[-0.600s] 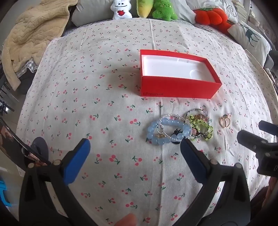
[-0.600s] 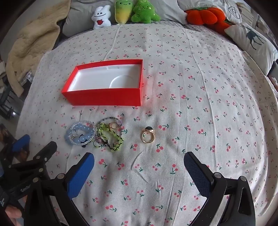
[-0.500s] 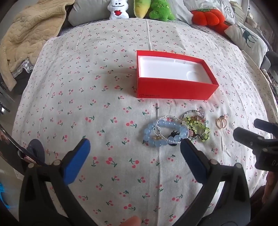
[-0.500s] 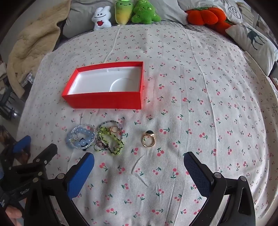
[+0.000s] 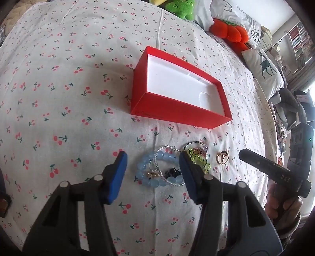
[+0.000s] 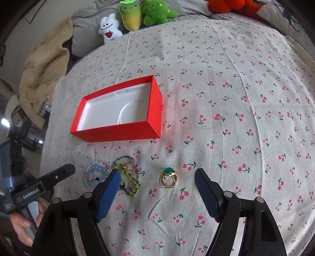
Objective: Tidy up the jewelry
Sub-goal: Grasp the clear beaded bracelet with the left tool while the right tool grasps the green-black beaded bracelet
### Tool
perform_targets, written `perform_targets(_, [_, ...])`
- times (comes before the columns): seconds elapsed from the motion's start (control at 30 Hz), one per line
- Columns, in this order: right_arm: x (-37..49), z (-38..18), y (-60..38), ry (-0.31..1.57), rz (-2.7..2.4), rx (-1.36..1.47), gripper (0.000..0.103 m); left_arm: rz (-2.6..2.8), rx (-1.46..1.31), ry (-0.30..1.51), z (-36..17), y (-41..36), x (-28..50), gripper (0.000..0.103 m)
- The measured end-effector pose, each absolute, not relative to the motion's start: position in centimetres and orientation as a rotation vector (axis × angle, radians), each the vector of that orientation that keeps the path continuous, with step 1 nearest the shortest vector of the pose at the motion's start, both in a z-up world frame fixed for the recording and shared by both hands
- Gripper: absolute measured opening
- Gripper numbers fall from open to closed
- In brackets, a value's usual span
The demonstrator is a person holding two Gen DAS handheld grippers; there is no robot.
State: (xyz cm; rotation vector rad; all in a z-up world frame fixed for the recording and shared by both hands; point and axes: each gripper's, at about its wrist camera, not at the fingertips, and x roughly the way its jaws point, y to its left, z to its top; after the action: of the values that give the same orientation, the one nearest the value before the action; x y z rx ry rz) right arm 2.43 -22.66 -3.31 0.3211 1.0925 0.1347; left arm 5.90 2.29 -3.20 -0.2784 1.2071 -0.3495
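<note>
Hovering over a bed (image 6: 226,65) spread with a cherry-print sheet, both grippers point steeply down at the jewelry. The left gripper (image 5: 152,166) has its jaws partly open with nothing pinched; between the blue pads, lower on the sheet, lies a pale blue bead bracelet (image 5: 157,170) tangled with a silver bead strand, and a yellow-green bracelet (image 5: 198,160) sits just beside the right-hand pad. The right gripper (image 6: 157,185) stands wider apart, also gripping nothing (its blue pads flank the piece without touching it), and between them lies a gold ring (image 6: 168,177) with a green stone, flat on the sheet. A red box (image 6: 122,112) with a white lining stands open and empty just beyond the bracelets. Plush toys (image 6: 137,15) line the far edge of the bed, beside a beige blanket (image 6: 45,65).
</note>
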Motion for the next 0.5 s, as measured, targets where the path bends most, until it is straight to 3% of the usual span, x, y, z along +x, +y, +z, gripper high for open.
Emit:
perform_targets(0.03, [2.7,-3.6,-22.7,1.101,0.144,0.328,0.059,-0.356,-0.275,1.229,-3.6,2.0,6.2,0.043])
perform_targets(0.13, [3.4,-4.4,-22.8,1.131,0.162,0.34,0.05,-0.363,-0.289,1.315,-4.9,1.8,6.7,0.032])
perform_targets(0.5, [4.5,-6.0,-23.4,1.168,0.145,0.333,0.049,-0.389,-0.251,1.28,-4.8,1.4,7.6,0.018])
